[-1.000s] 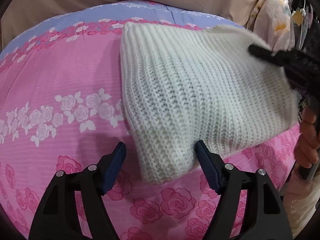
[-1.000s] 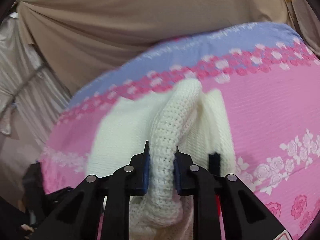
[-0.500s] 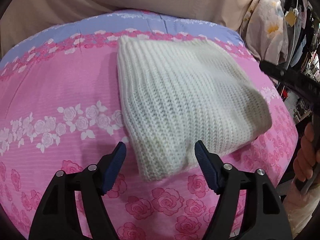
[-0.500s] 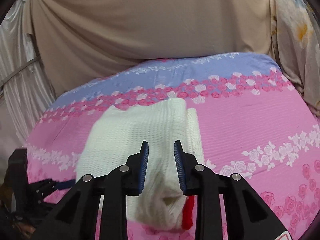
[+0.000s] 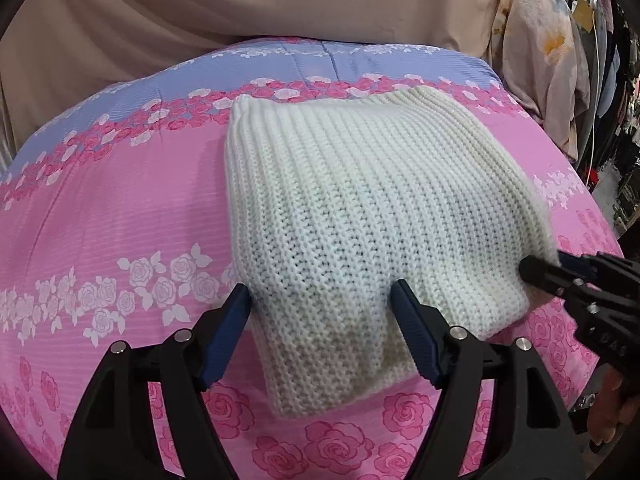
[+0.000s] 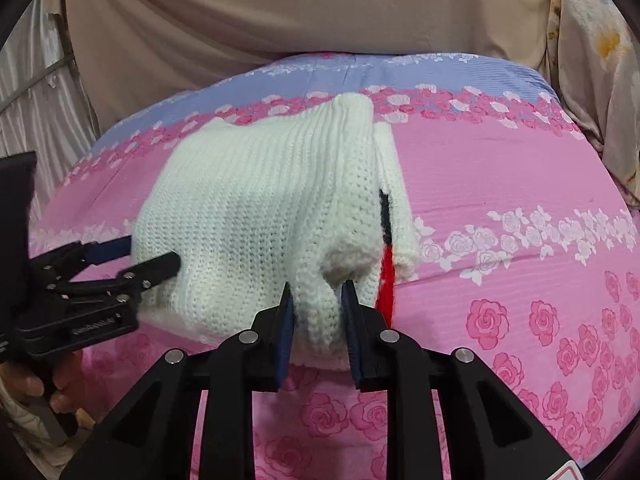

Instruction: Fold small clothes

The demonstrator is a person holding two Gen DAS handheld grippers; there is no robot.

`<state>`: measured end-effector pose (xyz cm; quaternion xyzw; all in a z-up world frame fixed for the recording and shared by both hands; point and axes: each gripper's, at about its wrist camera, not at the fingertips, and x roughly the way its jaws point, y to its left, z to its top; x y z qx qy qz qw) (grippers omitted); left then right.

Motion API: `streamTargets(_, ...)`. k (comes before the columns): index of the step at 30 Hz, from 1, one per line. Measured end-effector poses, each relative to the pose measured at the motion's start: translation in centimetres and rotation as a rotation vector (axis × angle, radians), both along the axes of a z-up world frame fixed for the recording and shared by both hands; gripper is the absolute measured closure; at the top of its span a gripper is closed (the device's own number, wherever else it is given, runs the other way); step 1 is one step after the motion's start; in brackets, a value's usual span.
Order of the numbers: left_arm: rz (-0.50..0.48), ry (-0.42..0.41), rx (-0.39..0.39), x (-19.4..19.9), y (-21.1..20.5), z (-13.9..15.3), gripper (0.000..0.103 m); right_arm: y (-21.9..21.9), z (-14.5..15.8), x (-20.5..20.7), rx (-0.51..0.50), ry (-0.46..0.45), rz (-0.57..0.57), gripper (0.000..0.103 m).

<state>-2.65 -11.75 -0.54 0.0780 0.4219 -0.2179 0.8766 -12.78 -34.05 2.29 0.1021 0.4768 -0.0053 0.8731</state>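
A white knit garment (image 5: 360, 200) lies folded on the pink rose bedsheet (image 5: 120, 208). My left gripper (image 5: 320, 296) stands wide over its near left corner. The jaws are opening a little, with knit between the pads and no grip on it. In the right wrist view the garment (image 6: 260, 200) shows a red and black stripe (image 6: 386, 276) at its right edge. My right gripper (image 6: 318, 294) is closing narrow on a raised fold of knit at the near edge, and its pads press on the fold. Each gripper shows in the other's view: the right gripper (image 5: 542, 264) and the left gripper (image 6: 154, 251).
A beige curtain (image 5: 280, 8) hangs behind the bed. Floral cloth (image 5: 536, 60) and hanging clothes (image 5: 604, 80) stand at the right. A lilac band (image 6: 440, 76) runs along the sheet's far edge. A person's hand (image 6: 32, 384) holds the left gripper's handle.
My right gripper let go of the lifted knit fold, which dropped flat. It then came down and closed on the near edge. My left gripper drew back slightly and stayed wide.
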Motion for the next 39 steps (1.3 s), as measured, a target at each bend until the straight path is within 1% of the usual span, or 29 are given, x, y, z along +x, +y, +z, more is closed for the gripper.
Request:
streamTargets(1, 0.001, 0.004, 0.002, 0.0, 0.0, -0.1, 0.031, 0.1, -0.8, 0.2, 0.015, 0.003, 0.004, 0.085)
streamTargets(2, 0.004, 0.006, 0.004, 0.0, 0.0, -0.2, 0.03, 0.1, -0.7, 0.1, 0.019, -0.009, 0.0, 0.084)
streamTargets(3, 0.007, 0.007, 0.008, 0.1, 0.0, -0.2, 0.03, 0.2, -0.2, 0.0, 0.021, -0.008, -0.002, 0.084)
streamTargets(7, 0.012, 0.015, 0.007, 0.0, 0.0, -0.4, 0.029, -0.6, 3.0, -0.5, 0.066, -0.1, -0.02, 0.077)
streamTargets(9, 0.012, 0.013, 0.009, 0.0, -0.1, -0.4, 0.029, -1.1, 4.0, -0.4, 0.082, -0.143, -0.043, 0.067)
streamTargets(10, 0.012, 0.016, 0.007, 0.0, 0.0, -0.4, 0.029, -1.4, 4.2, -0.2, 0.085, -0.154, -0.052, 0.059)
streamTargets(11, 0.013, 0.018, 0.005, -0.1, 0.0, -0.4, 0.029, -1.6, 4.2, 0.2, 0.089, -0.159, -0.061, 0.057)
streamTargets(13, 0.011, 0.023, 0.0, -0.1, 0.2, -0.4, 0.029, -1.9, 3.6, 1.3, 0.101, -0.158, -0.071, 0.057)
streamTargets(14, 0.012, 0.027, -0.008, -0.1, 0.3, -0.2, 0.029, -1.9, 2.8, 2.0, 0.096, -0.143, -0.075, 0.057)
streamTargets(15, 0.012, 0.029, -0.015, -0.1, 0.4, -0.1, 0.029, -2.0, 1.9, 2.7, 0.079, -0.11, -0.081, 0.06)
streamTargets(16, 0.011, 0.032, -0.029, -0.2, 0.6, 0.1, 0.03, -1.9, 0.9, 3.1, 0.08, -0.079, -0.077, 0.071)
streamTargets(17, 0.01, 0.032, -0.041, -0.4, 0.9, 0.4, 0.03, -1.8, 0.8, 3.0, 0.085, -0.086, -0.077, 0.073)
streamTargets(18, 0.009, 0.026, -0.046, -0.5, 1.0, 0.7, 0.03, -1.6, 1.5, 2.5, 0.088, -0.111, -0.067, 0.077)
streamTargets(19, 0.01, 0.012, -0.049, -0.7, 1.2, 1.2, 0.03, -1.5, 2.7, 1.8, 0.098, -0.162, -0.053, 0.079)
streamTargets(21, 0.012, -0.006, -0.061, -0.9, 1.5, 2.0, 0.03, -1.7, 4.6, 0.7, 0.118, -0.23, -0.047, 0.081)
streamTargets(22, 0.012, -0.008, -0.068, -0.9, 1.5, 2.2, 0.03, -1.9, 4.8, 0.6, 0.114, -0.231, -0.048, 0.081)
streamTargets(24, 0.005, -0.015, -0.068, -0.7, 1.1, 2.3, 0.03, -2.3, 2.8, 1.3, 0.082, -0.161, -0.062, 0.08)
streamTargets(25, 0.005, -0.016, -0.056, -0.5, 0.7, 2.1, 0.03, -2.8, 0.4, 2.2, 0.075, -0.081, -0.078, 0.08)
streamTargets(26, 0.005, -0.009, -0.046, -0.3, 0.4, 1.8, 0.03, -3.2, -1.1, 2.5, 0.118, -0.064, -0.08, 0.079)
streamTargets(27, 0.0, 0.003, -0.04, -0.1, 0.1, 1.5, 0.03, -3.7, -1.1, 2.2, 0.152, -0.091, -0.089, 0.078)
streamTargets(28, 0.005, 0.005, -0.024, 0.1, -0.2, 1.1, 0.03, -3.8, -0.6, 2.0, 0.163, -0.092, -0.097, 0.078)
streamTargets(30, 0.011, -0.002, -0.002, 0.1, -0.4, 0.8, 0.028, -3.8, 0.5, 1.8, 0.162, -0.106, -0.117, 0.073)
streamTargets(31, 0.015, 0.001, -0.004, 0.2, -0.4, 0.8, 0.024, -3.7, 0.8, 1.7, 0.154, -0.105, -0.119, 0.071)
streamTargets(32, 0.018, 0.007, -0.01, 0.2, -0.4, 0.8, 0.018, -3.7, 1.1, 1.6, 0.145, -0.102, -0.119, 0.065)
streamTargets(33, 0.022, 0.013, -0.012, 0.3, -0.3, 0.7, 0.015, -3.6, 1.5, 1.5, 0.133, -0.105, -0.13, 0.06)
streamTargets(34, 0.035, 0.014, -0.011, 0.5, -0.2, 0.7, 0.013, -3.6, 1.6, 1.3, 0.121, -0.106, -0.14, 0.047)
streamTargets(35, 0.043, 0.017, -0.012, 0.5, -0.2, 0.7, 0.012, -3.7, 1.6, 1.2, 0.109, -0.103, -0.148, 0.038)
streamTargets(37, 0.053, 0.034, -0.02, 0.8, -0.1, 0.6, 0.01, -3.7, 1.3, 1.0, 0.097, -0.09, -0.172, 0.033)
streamTargets(39, 0.059, 0.052, -0.034, 1.2, 0.0, 0.4, 0.008, -3.8, 0.7, 1.2, 0.129, -0.071, -0.171, 0.03)
